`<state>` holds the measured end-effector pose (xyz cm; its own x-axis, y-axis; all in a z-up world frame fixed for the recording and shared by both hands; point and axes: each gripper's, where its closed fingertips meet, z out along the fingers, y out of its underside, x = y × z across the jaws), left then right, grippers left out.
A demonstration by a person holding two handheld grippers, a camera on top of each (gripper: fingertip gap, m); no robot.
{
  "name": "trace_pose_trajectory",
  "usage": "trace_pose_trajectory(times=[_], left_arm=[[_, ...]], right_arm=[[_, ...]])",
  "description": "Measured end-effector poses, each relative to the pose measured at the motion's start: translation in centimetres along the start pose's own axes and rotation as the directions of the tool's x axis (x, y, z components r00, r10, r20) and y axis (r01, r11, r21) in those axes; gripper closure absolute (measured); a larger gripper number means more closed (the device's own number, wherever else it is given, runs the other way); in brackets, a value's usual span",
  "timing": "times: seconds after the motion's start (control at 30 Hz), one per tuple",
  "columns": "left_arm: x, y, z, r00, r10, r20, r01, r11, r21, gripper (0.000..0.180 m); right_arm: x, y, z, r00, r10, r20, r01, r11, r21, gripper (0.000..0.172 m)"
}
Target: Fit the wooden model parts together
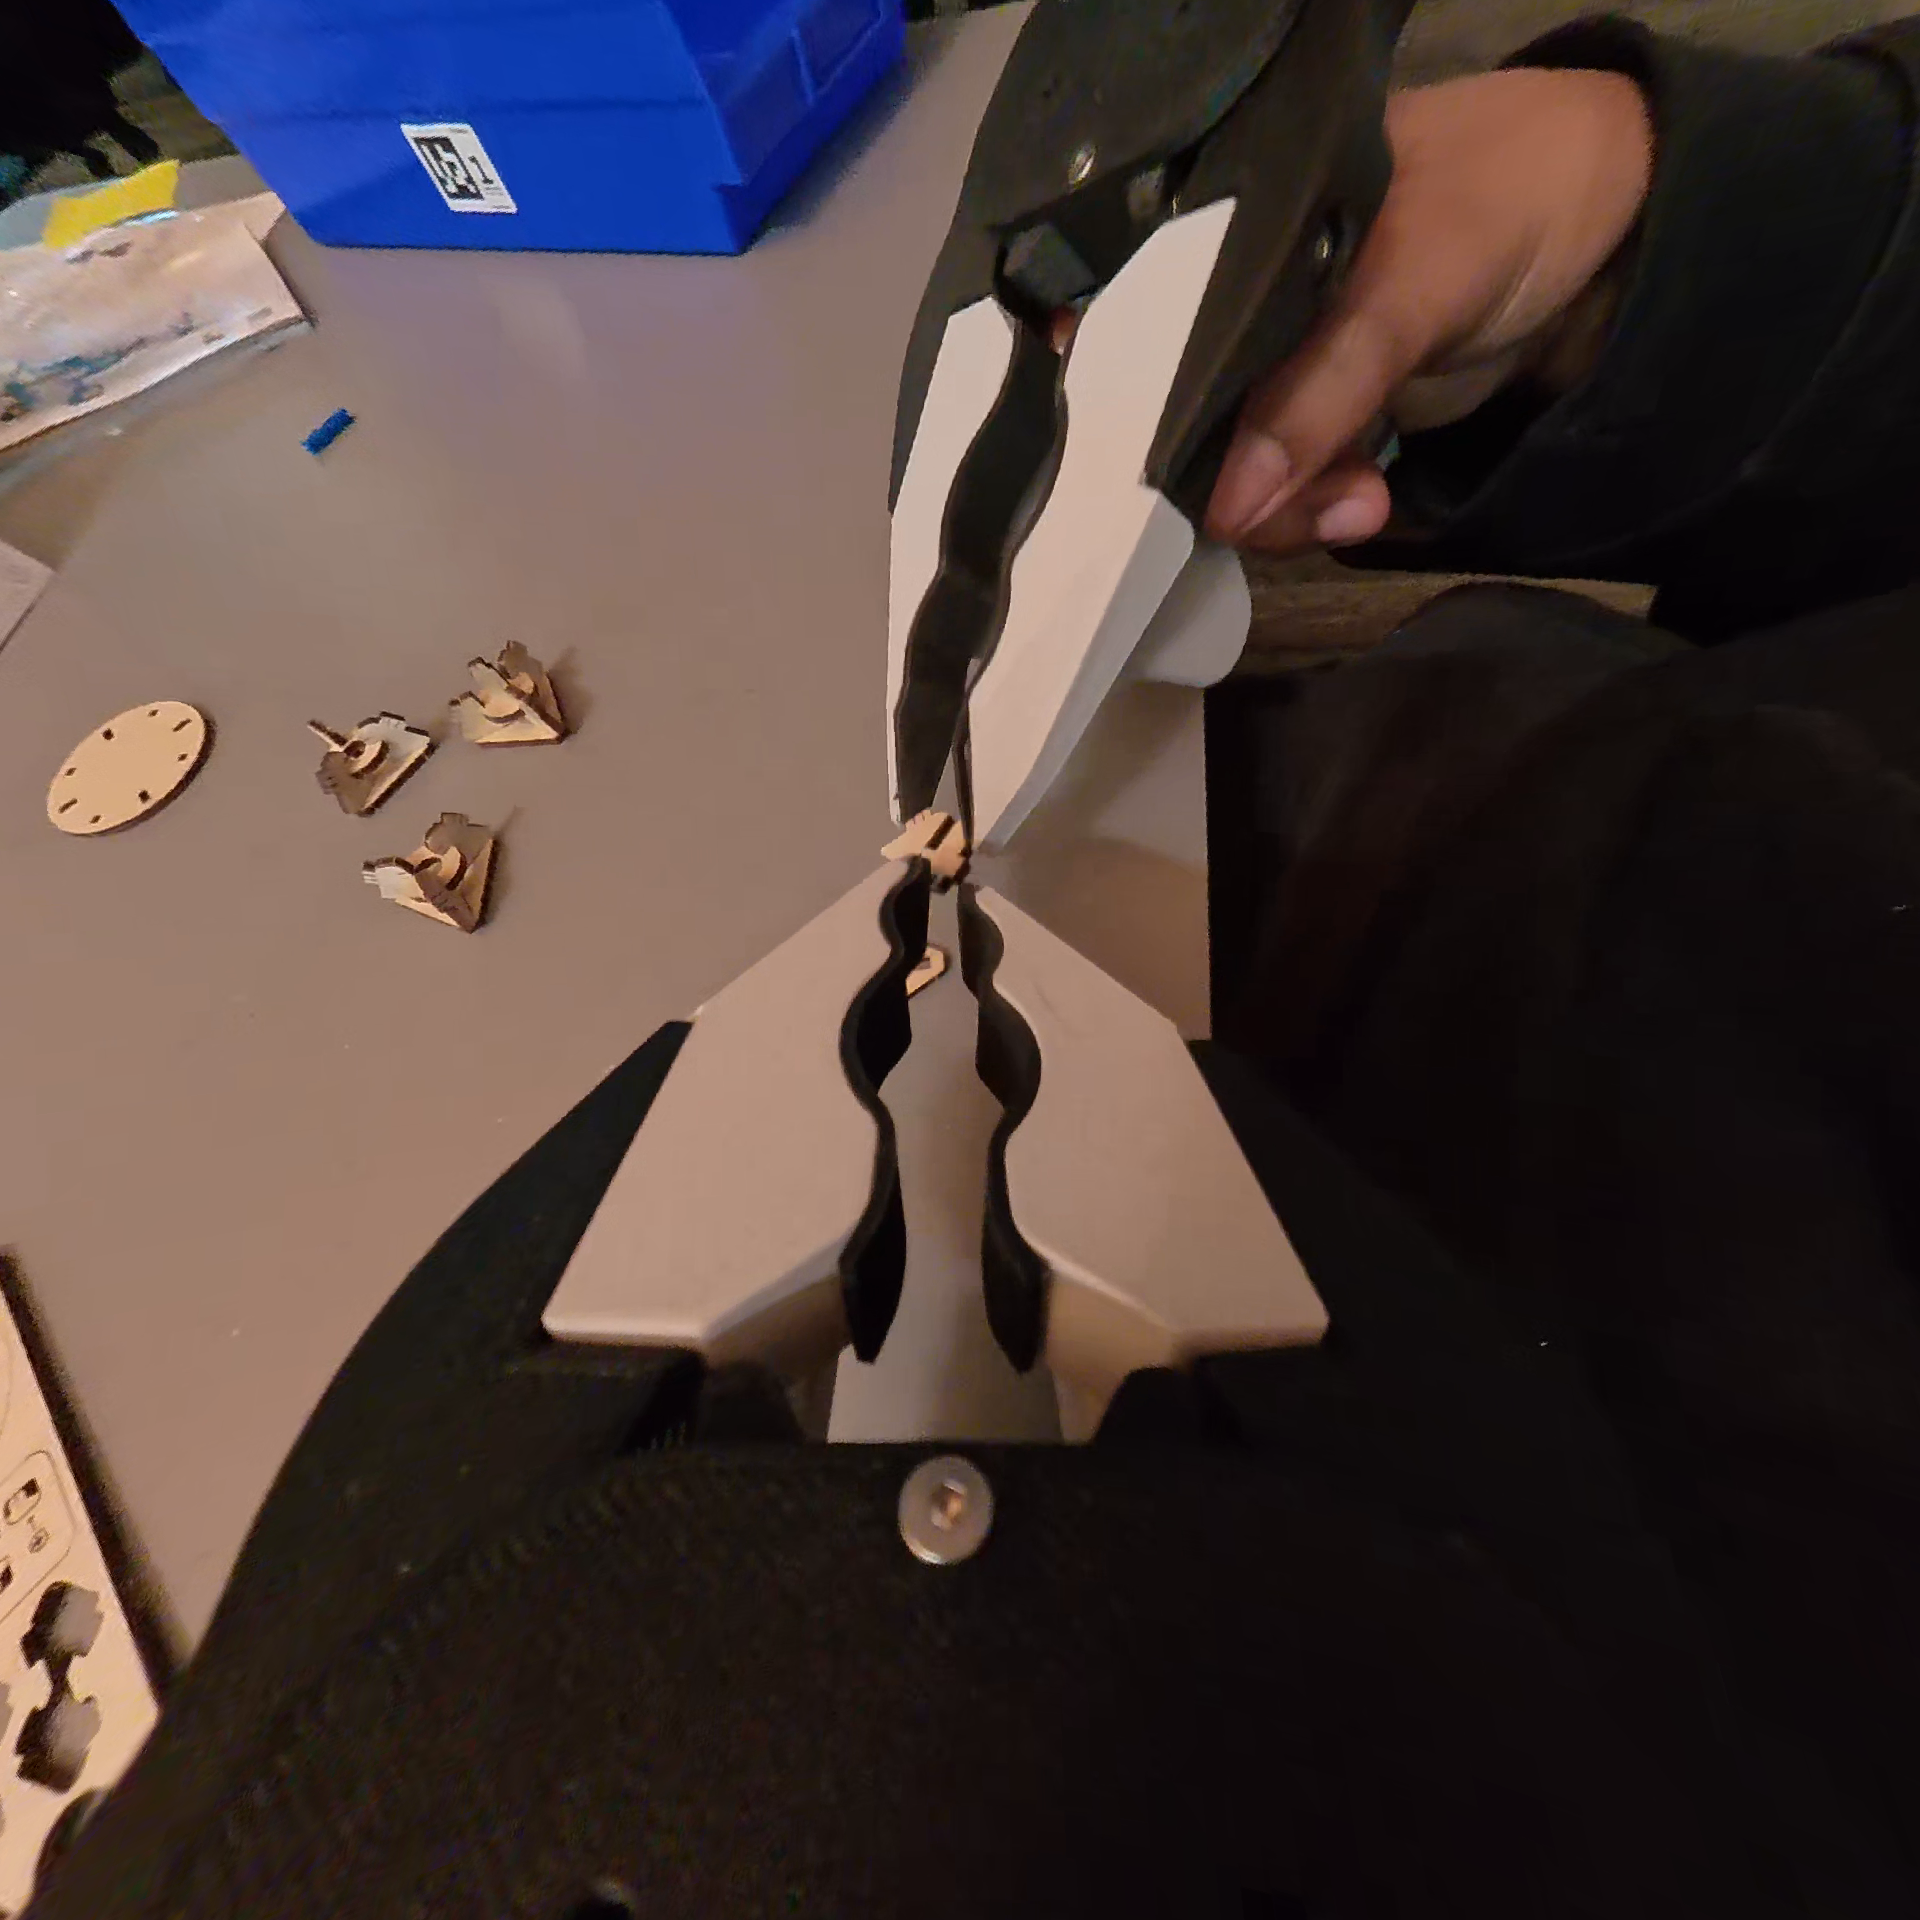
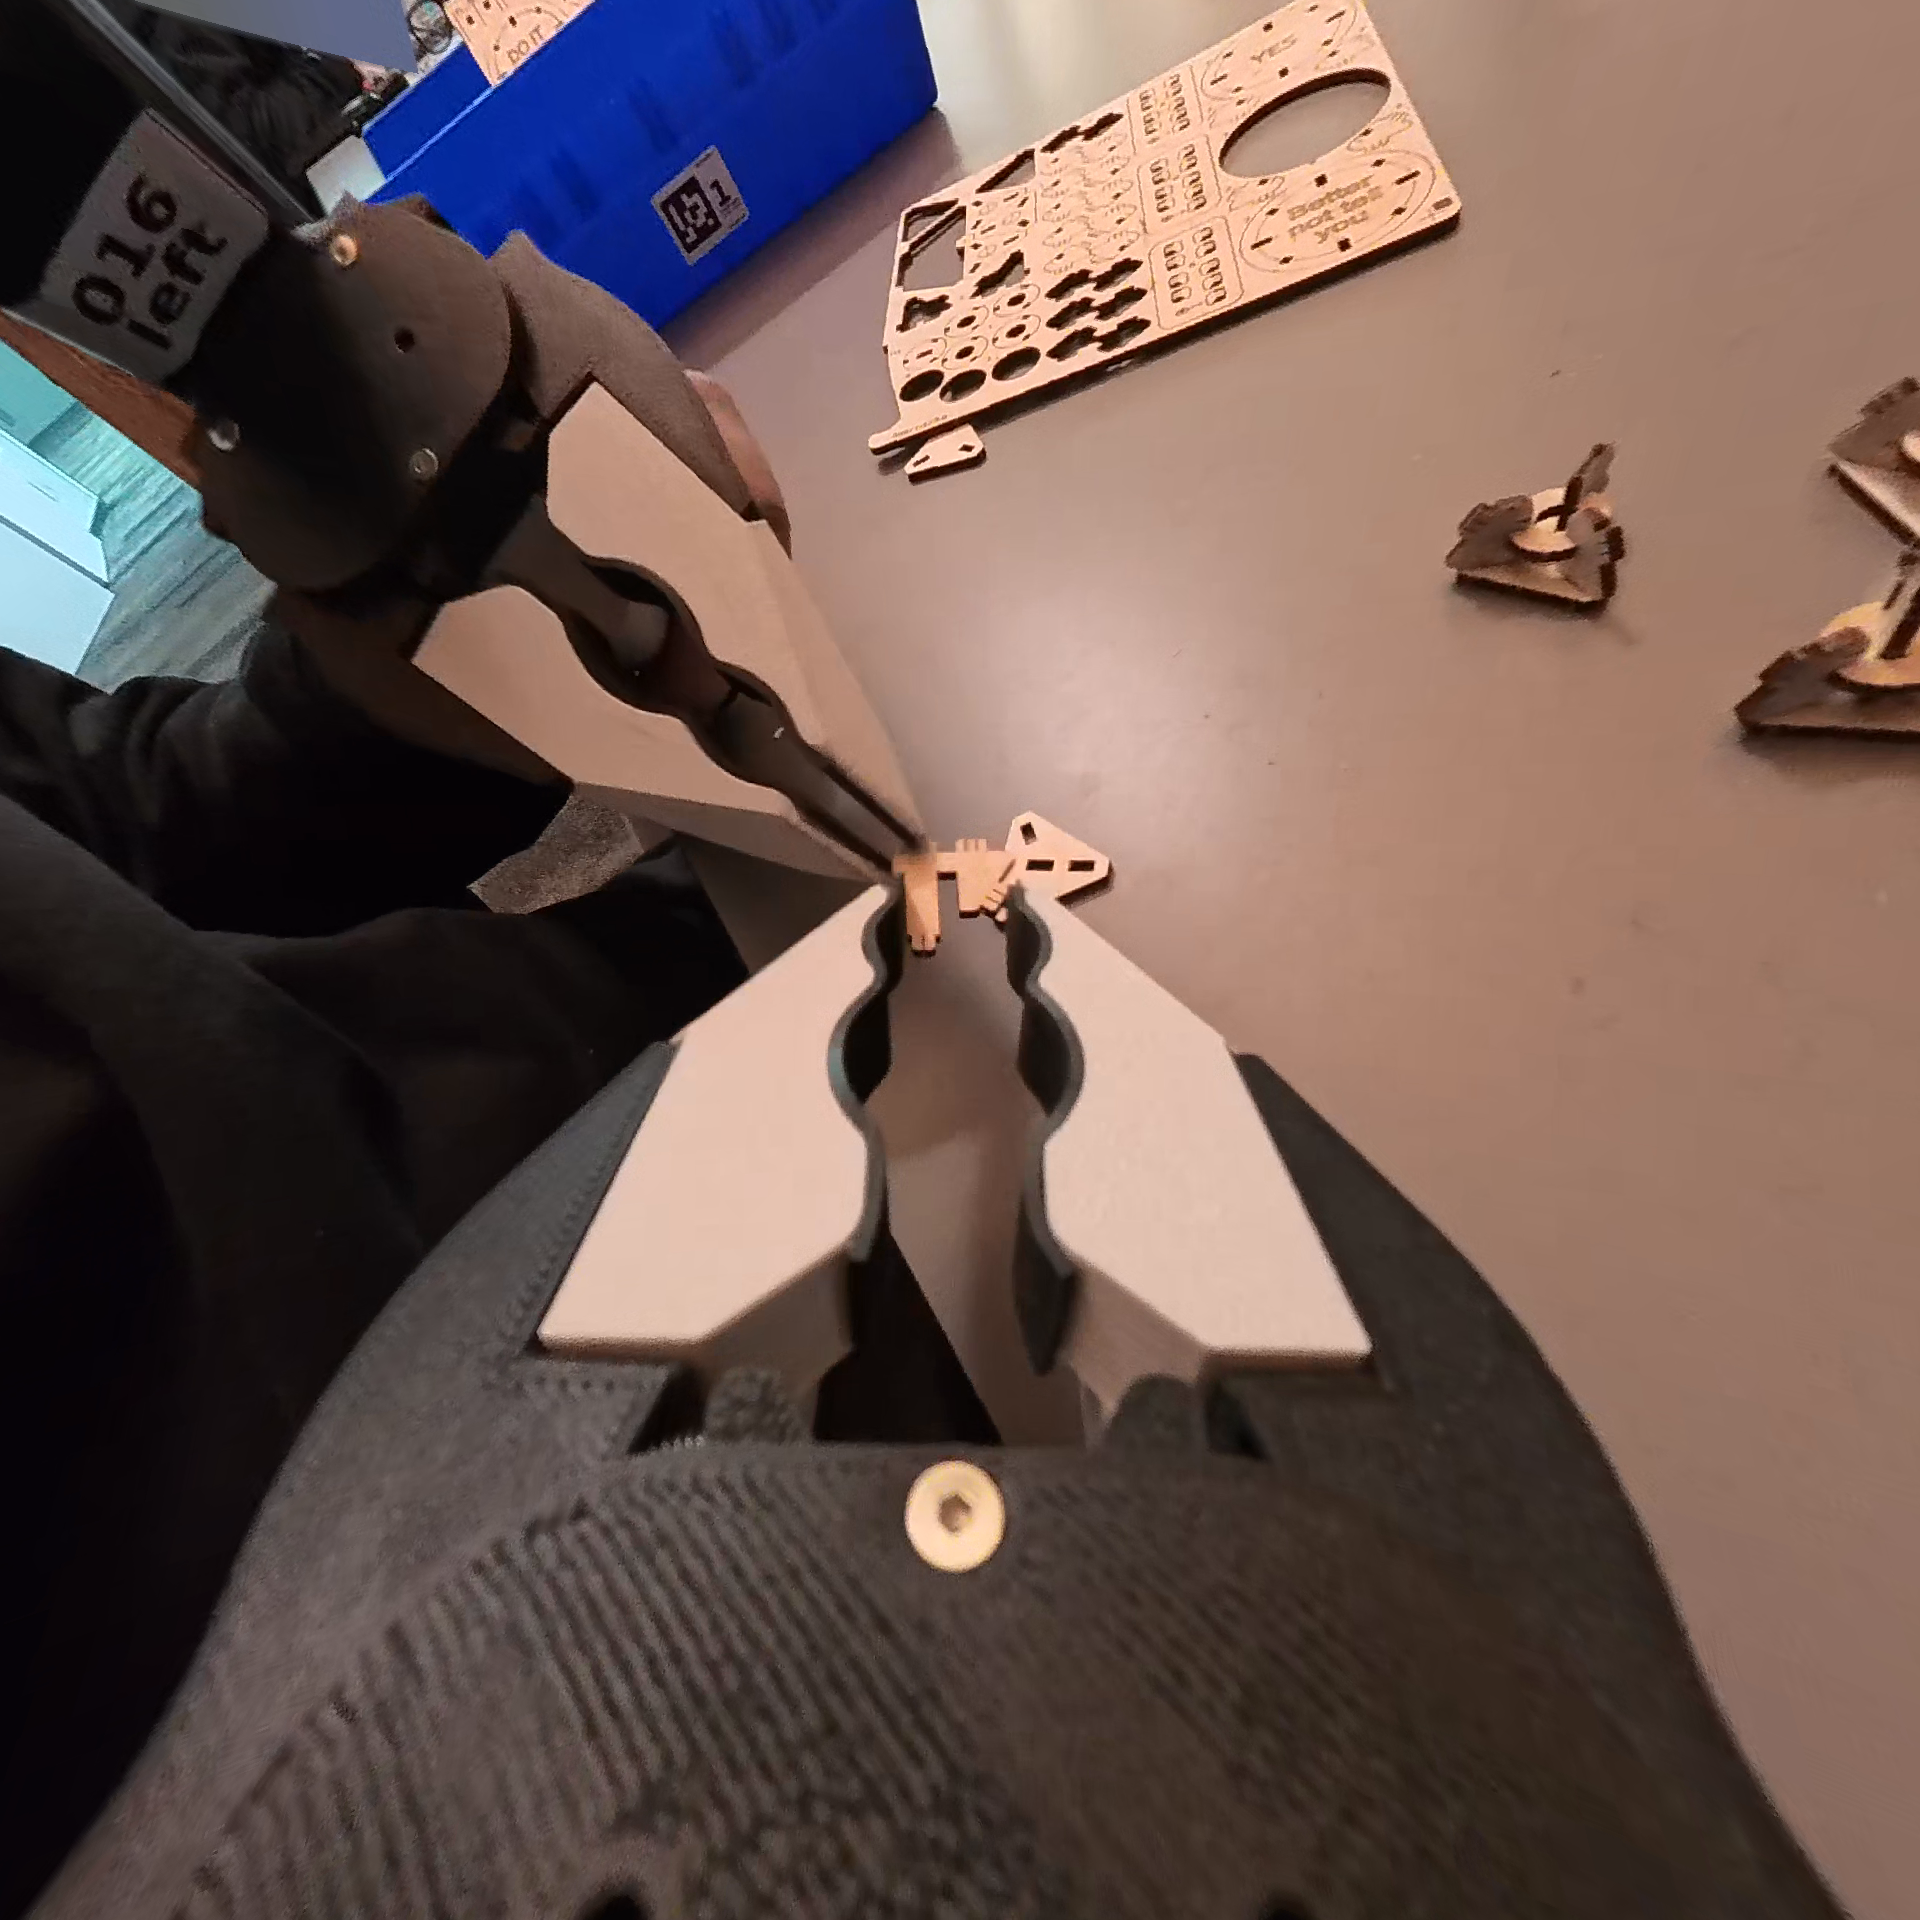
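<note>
A small pale wooden puzzle piece (image 2: 940, 883) hangs above the grey table (image 2: 1351, 935), caught between the two grippers. The left gripper (image 1: 932, 883) has its fingers pinched nearly closed on one end of the piece. The right gripper (image 2: 951, 914) has its jaws parted wider, around the piece's other end; whether both pads press on it cannot be told. Just beyond the tips a flat triangular wooden piece (image 2: 1060, 854) lies on the table. Farther out stand small assembled wooden triangles (image 1: 436, 868), a wooden disc (image 1: 125, 767) and a cut-out wooden sheet (image 2: 1164, 239) bearing engraved writing. A blue bin (image 1: 540, 104), well apart, carries a square printed tag; what it contains is hidden.
</note>
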<state>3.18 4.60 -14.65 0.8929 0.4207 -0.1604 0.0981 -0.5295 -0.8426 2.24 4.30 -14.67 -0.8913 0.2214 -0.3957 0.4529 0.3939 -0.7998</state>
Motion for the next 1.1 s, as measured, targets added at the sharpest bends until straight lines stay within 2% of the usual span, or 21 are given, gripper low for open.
trace_pose_trajectory(times=[0.4,0.53,0.6,0.73,0.83,1.1], left_arm=[[-0.3,-0.7,-0.3,0.997,0.047,0.067,-0.049,0.998,0.037,0.177],[-1.0,-1.6,-1.1,0.997,-0.032,0.071,0.023,0.993,0.114,0.179],[-1.6,-1.9,-1.6,0.993,-0.094,0.066,0.082,0.984,0.160,0.179],[-2.6,-2.4,-2.5,0.983,-0.170,0.065,0.151,0.960,0.234,0.179],[-2.7,-2.4,-2.5,0.982,-0.172,0.076,0.150,0.961,0.234,0.179],[-2.6,-2.8,-2.2,0.980,-0.130,0.150,0.093,0.968,0.233,0.179]], right_arm=[[-0.4,-0.9,0.1,0.996,0.068,0.065,-0.073,0.995,0.072,0.154],[-0.8,-2.6,-0.6,0.993,0.071,0.096,-0.087,0.981,0.172,0.149],[-0.4,-3.4,-1.2,0.996,0.057,0.063,-0.070,0.972,0.225,0.144],[0.0,-4.9,-2.3,1.000,0.020,-0.016,-0.014,0.946,0.324,0.145],[-0.9,-5.7,-2.2,1.000,0.017,-0.001,-0.016,0.926,0.377,0.147],[-1.0,-5.2,-0.8,0.995,0.099,0.024,-0.101,0.917,0.386,0.157]])
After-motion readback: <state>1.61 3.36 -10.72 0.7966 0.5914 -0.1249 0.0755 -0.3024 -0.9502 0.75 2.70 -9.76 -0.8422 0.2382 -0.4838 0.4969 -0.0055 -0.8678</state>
